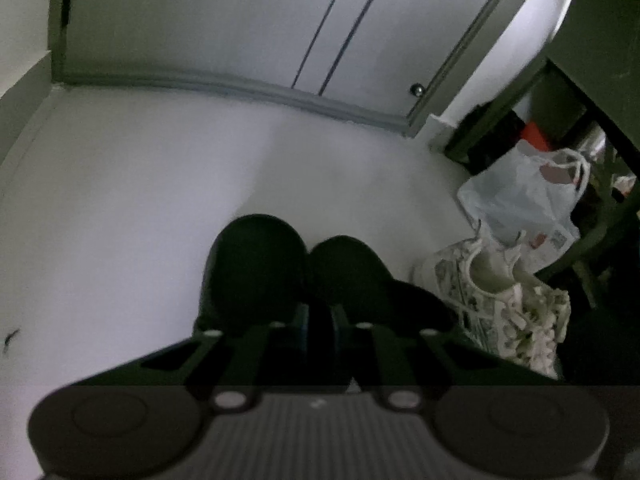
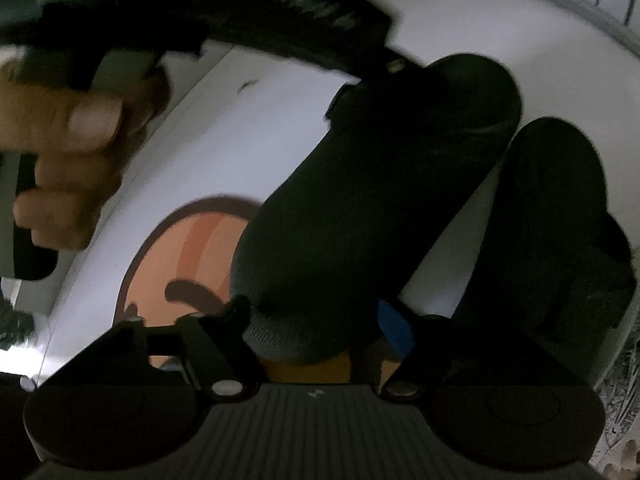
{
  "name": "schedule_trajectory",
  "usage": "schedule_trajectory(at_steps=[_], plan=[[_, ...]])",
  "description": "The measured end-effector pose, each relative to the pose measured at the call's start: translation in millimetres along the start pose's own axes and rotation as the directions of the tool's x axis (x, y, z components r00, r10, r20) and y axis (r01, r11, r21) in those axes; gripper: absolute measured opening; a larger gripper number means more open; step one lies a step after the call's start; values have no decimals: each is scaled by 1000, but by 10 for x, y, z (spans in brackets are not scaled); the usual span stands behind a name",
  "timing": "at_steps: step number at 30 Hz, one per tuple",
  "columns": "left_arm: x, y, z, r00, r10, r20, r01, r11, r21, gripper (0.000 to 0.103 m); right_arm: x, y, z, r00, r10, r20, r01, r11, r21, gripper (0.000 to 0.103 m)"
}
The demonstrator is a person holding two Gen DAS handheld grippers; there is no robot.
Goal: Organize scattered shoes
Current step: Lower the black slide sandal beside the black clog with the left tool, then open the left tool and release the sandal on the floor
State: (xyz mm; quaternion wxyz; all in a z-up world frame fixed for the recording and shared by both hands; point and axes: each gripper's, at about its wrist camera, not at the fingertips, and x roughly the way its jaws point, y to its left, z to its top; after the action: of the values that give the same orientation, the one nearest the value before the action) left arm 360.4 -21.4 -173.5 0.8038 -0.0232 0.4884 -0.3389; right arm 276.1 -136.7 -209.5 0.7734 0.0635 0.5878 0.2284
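Note:
Two black shoes lie side by side on the white floor. In the left wrist view the left shoe [image 1: 256, 268] and the right shoe [image 1: 348, 272] point away from me. My left gripper [image 1: 320, 316] is shut on the black shoe pair where their inner edges meet. In the right wrist view the near black shoe [image 2: 360, 208] fills the middle and the second one [image 2: 552, 220] lies to its right. My right gripper [image 2: 320, 340] sits around the near shoe's heel, its jaws wide apart. The left gripper body [image 2: 280, 4] and the person's hand [image 2: 68, 152] show at upper left.
A white patterned sneaker [image 1: 496, 296] lies right of the black pair, with a plastic bag [image 1: 524, 196] and dark furniture legs [image 1: 580, 240] behind it. A white door and sill [image 1: 240, 84] are ahead. An orange round mat [image 2: 192, 248] lies under the near shoe.

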Motion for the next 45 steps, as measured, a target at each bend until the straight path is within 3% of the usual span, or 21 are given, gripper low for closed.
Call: schedule_trajectory(at_steps=[5, 9, 12, 20, 26, 29, 30, 34, 41, 43, 44, 45], plan=[[-45, 4, -24, 1000, 27, 15, -27, 1000, 1, 11, 26, 19, 113, 999, -22, 33, 20, 998, 54, 94], [28, -36, 4, 1000, 27, 13, -27, 1000, -3, 11, 259, 188, 125, 993, -113, 35, 110, 992, 68, 97], [59, -1, 13, 1000, 17, 14, -17, 1000, -18, 11, 311, 191, 145, 991, -127, 44, 123, 989, 87, 101], [103, 112, 24, 1000, -17, 11, 17, 1000, 3, 11, 399, 186, 193, 982, -188, 34, 183, 977, 108, 103], [210, 365, 6, 998, -62, 6, 62, 995, -82, 7, 438, 79, 271, 976, -217, -15, 214, 943, 253, 103], [262, 484, -6, 997, -73, 2, 72, 990, -122, 8, 512, 54, 323, 971, -237, -26, 235, 932, 275, 103], [280, 524, -10, 997, -76, 1, 76, 988, -135, 18, 541, 60, 338, 968, -248, -31, 247, 927, 281, 103], [294, 638, -34, 994, -110, 7, 110, 980, -165, 13, 643, 60, 381, 961, -274, -43, 274, 915, 296, 103], [129, 647, -47, 994, -104, 20, 106, 983, -148, 13, 687, 64, 381, 956, -294, -19, 286, 910, 299, 103], [69, 668, -69, 994, -111, 26, 113, 982, -150, 13, 678, 53, 375, 959, -284, -17, 276, 915, 295, 96], [50, 678, -77, 993, -111, 26, 114, 981, -154, 14, 660, 63, 376, 962, -273, -13, 265, 920, 288, 87], [31, 689, -85, 993, -112, 27, 115, 981, -159, 14, 642, 80, 382, 965, -262, -12, 255, 925, 281, 86]])
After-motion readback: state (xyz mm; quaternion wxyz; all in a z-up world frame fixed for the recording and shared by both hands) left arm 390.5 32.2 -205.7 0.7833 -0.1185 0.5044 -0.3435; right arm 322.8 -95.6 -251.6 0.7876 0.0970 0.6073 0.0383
